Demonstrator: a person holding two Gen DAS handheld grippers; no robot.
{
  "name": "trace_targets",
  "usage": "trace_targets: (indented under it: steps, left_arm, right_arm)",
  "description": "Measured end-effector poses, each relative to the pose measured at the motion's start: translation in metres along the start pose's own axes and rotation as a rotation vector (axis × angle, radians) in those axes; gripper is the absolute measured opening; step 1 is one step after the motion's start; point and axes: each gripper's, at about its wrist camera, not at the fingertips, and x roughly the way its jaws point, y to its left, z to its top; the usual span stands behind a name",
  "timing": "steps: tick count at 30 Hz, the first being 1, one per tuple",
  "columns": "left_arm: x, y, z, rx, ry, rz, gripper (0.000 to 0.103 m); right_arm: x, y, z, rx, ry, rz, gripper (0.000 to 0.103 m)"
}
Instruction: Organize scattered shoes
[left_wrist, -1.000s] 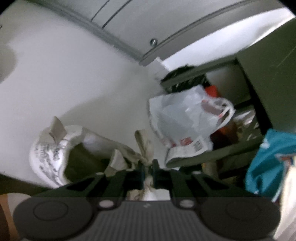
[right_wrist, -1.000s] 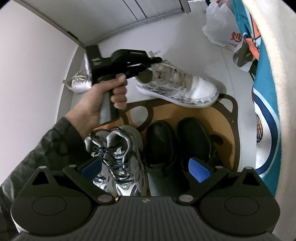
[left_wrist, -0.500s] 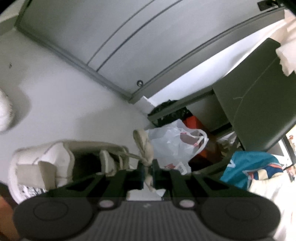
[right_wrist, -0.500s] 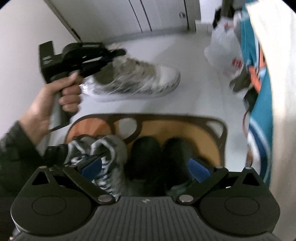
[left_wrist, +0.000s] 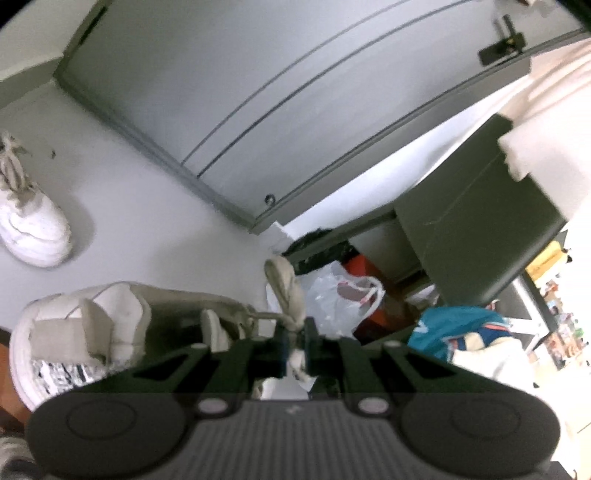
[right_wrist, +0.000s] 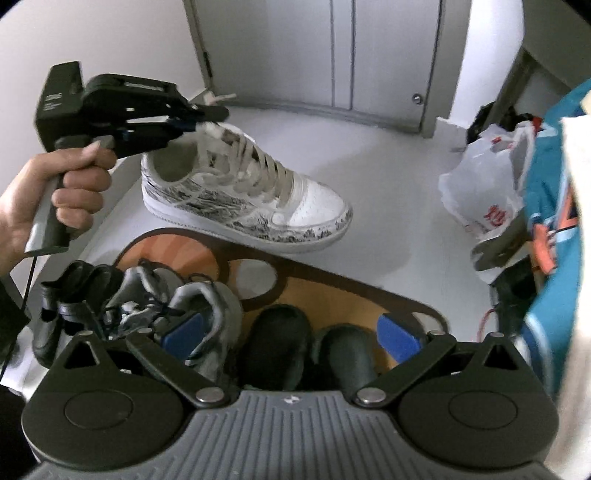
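the orange mat (right_wrist: 332, 291) carries grey sneakers (right_wrist: 207, 314) and black shoes (right_wrist: 310, 347) in a row. at 12 o'clock beyond it, the printed white sneaker (right_wrist: 251, 199) hangs tilted over the floor, likely headed there: the left hand-held gripper (right_wrist: 207, 116) pinches its laces (left_wrist: 286, 295). its apparent mate (left_wrist: 33, 221) lies at 10 o'clock. the right hand-held gripper (right_wrist: 291, 328) gapes wide, empty.

second white sneaker (left_wrist: 26, 221) cut off
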Motion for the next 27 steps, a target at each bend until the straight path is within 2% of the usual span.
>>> trace_targets:
  steps: [2, 5, 8, 14, 16, 19, 21, 27]
  left_arm:
    - [-0.014, 0.013, -0.001, -0.030, -0.033, -0.008, 0.008]
    - [-0.035, 0.030, 0.002, -0.013, -0.038, 0.061, 0.008]
    - [-0.055, 0.041, 0.002, -0.018, -0.063, 0.057, 0.008]
    - [-0.091, 0.056, 0.002, 0.037, -0.064, 0.104, 0.008]
    - [-0.100, 0.063, 0.000, 0.025, -0.071, 0.098, 0.008]
    - [-0.108, 0.069, -0.003, 0.011, -0.082, 0.095, 0.008]
    - [-0.118, 0.075, -0.009, -0.012, -0.097, 0.063, 0.008]
    - [-0.137, 0.075, -0.011, -0.012, -0.105, 0.046, 0.008]
  right_arm:
    - [0.010, 0.011, 0.006, -0.038, -0.018, 0.017, 0.103]
    - [0.025, 0.027, 0.015, -0.095, -0.045, 0.043, 0.103]
    - [0.040, 0.043, 0.024, -0.152, -0.071, 0.068, 0.103]
    - [0.067, 0.074, 0.042, -0.278, -0.106, 0.107, 0.103]
    - [0.074, 0.084, 0.046, -0.330, -0.101, 0.109, 0.103]
    - [0.081, 0.106, 0.055, -0.416, -0.090, 0.164, 0.103]
    - [0.086, 0.121, 0.058, -0.476, -0.089, 0.192, 0.103]
    - [0.109, 0.148, 0.056, -0.551, -0.109, 0.253, 0.103]
